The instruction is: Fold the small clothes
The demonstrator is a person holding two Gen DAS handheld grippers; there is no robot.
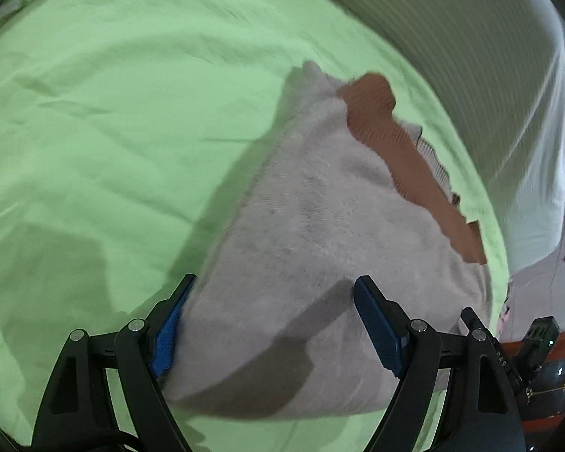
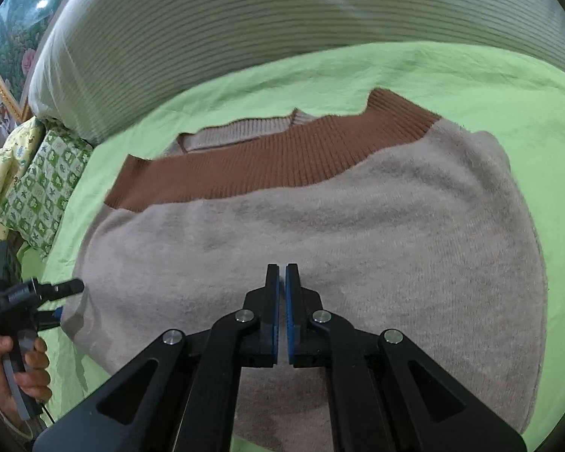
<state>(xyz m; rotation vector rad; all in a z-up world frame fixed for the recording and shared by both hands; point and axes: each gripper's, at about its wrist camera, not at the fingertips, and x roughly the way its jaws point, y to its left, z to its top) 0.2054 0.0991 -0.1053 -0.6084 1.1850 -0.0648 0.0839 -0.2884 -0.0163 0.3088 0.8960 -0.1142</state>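
Observation:
A folded beige fuzzy sweater point(image 1: 320, 226) with a brown ribbed band point(image 1: 373, 113) lies on the green bedsheet point(image 1: 113, 113). My left gripper point(image 1: 275, 279) is open, its blue pads wide apart on either side of the sweater's near corner; the left pad sits against the cloth's edge. The right wrist view shows the sweater point(image 2: 320, 226) spread below, brown band point(image 2: 275, 165) at the far side. My right gripper point(image 2: 281, 265) is shut just over the sweater's middle, with no cloth seen between the pads. The left gripper point(image 2: 69, 299) is at the sweater's left edge, with a hand point(image 2: 30, 369) holding it.
A large striped white pillow point(image 2: 245, 37) runs along the far edge of the bed. A green-patterned quilt point(image 2: 45, 188) lies bunched at the left, below a framed picture point(image 2: 15, 56). Green sheet point(image 2: 508, 94) lies bare around the sweater.

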